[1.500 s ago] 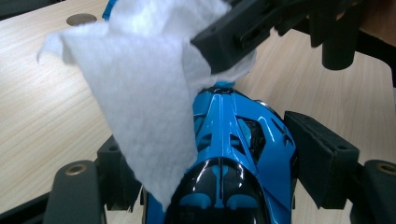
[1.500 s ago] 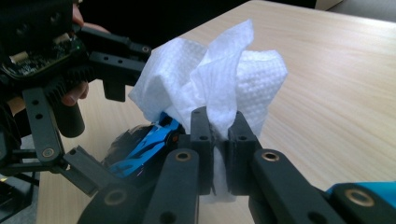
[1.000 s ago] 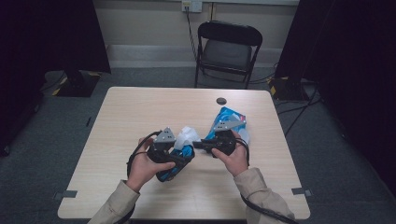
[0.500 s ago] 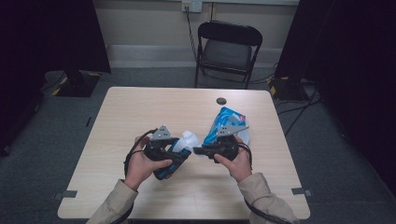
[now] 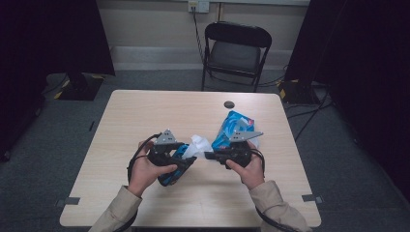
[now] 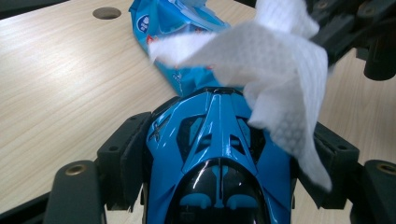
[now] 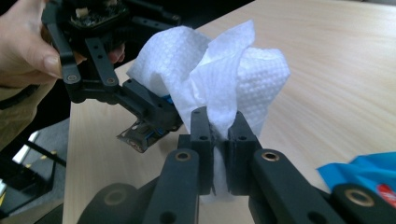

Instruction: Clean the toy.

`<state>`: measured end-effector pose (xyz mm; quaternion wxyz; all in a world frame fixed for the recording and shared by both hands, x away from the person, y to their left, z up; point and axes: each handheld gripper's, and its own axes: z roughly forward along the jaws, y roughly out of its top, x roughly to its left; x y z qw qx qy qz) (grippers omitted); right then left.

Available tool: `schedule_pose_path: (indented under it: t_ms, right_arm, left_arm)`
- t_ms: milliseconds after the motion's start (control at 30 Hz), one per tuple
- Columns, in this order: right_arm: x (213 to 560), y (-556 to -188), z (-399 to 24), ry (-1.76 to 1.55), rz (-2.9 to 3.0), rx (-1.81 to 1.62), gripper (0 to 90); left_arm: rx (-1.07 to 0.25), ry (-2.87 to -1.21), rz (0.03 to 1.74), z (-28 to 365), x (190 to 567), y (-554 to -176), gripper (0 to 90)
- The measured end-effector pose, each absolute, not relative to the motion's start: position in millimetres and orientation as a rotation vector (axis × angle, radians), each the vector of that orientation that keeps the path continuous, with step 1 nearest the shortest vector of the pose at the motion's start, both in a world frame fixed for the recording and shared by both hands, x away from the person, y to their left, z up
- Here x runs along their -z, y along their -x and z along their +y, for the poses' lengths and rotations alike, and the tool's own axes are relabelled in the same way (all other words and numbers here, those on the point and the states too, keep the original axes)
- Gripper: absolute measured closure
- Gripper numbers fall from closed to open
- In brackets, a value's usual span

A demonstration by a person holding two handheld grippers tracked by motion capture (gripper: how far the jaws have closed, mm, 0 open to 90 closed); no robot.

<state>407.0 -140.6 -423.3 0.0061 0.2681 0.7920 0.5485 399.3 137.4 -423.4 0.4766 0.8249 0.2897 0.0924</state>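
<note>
Toy car [image 6: 217, 154], blue and glossy, sits clamped across its body between the jaws of the left tool [image 5: 186, 162], which stand wide apart to span it. Its long axis runs along the jaws, nose pointing away from the left hand [image 5: 145, 169] toward the right tool [image 5: 209, 155]. White wipe [image 7: 210, 79] is pinched at its lower edge between the nearly closed jaws of the right tool, and its loose folds drape over the front corner of the car. In the high view both tools meet nose to nose above the near half of the surface [image 5: 145, 116], the car on the person's left, the wipe just right of it. Blue wipe packet [image 5: 232, 128] lies on the surface behind the right tool. Judgement: wiping strokes should run along the car's length, with the right tool travelling and the left holding steady.
</note>
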Motion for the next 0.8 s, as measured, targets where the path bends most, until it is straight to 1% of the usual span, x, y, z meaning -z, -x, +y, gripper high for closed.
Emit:
schedule_pose_path:
  t_ms: [133,267,467,800]
  right_arm:
    - [420,-408,-151,-0.850,2.450,-1.743,84.2]
    - [422,-407,-152,-0.838,2.466,-1.742,84.2]
    - [432,-405,-143,-0.819,2.527,-1.697,84.2]
    - [437,-403,-130,-0.783,2.585,-1.643,84.2]
  left_arm:
    - [-0.228,-2.009,0.714,139,423,-401,26.2]
    - [-0.229,-2.011,0.714,140,421,-402,26.2]
    - [-0.215,-2.000,0.688,134,416,-400,26.2]
    - [-0.195,-2.001,0.684,130,417,-401,26.2]
